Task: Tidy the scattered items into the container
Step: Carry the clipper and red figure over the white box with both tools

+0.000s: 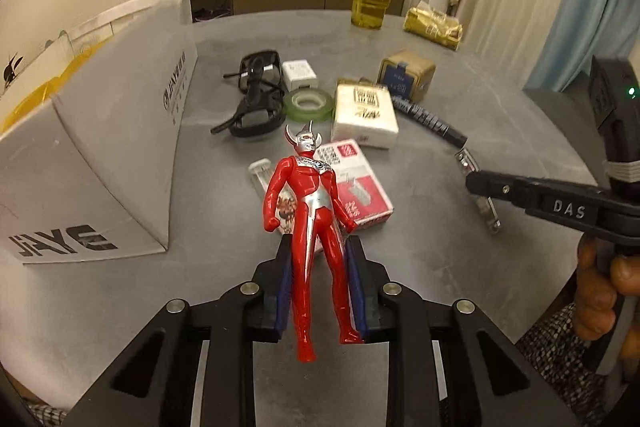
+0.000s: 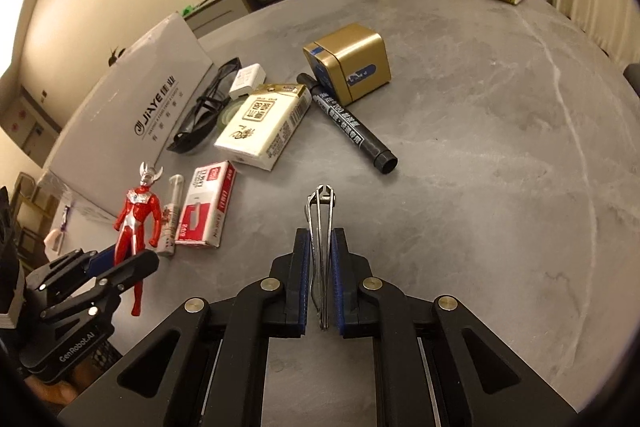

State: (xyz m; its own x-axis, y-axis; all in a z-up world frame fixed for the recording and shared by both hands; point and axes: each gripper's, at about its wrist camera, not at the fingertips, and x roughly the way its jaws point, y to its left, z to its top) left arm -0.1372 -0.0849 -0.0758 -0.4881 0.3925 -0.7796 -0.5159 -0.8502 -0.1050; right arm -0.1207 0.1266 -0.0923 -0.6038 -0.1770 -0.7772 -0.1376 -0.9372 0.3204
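Right up close in the left wrist view, our left gripper (image 1: 320, 287) has its blue pads pinched on the legs of the red figure (image 1: 310, 223), which stands lifted at frame centre. Behind it we see the red box (image 1: 362, 187) and a clear tube (image 1: 262, 175) on the grey table (image 1: 460, 287). Further up lie the white pack (image 1: 366, 115), tape roll (image 1: 308, 103), sunglasses (image 1: 256, 95) and gold tin (image 1: 406, 73). At left, the cardboard box (image 1: 116, 131) fills the frame edge. At right, the right gripper's finger comes in, a hand (image 1: 596, 291) below it.

Now the right wrist view: our right gripper (image 2: 320, 279) is clamped narrow on the nail clipper (image 2: 320, 227), bottom centre. Upward we find the black marker (image 2: 348, 123), tin (image 2: 352, 63) and pack (image 2: 264, 127). Lower left, the left gripper (image 2: 116, 267) holds the figure (image 2: 134, 215) beside the red box (image 2: 206, 205). The cardboard box (image 2: 132, 115) sits at left, well apart from the clipper.
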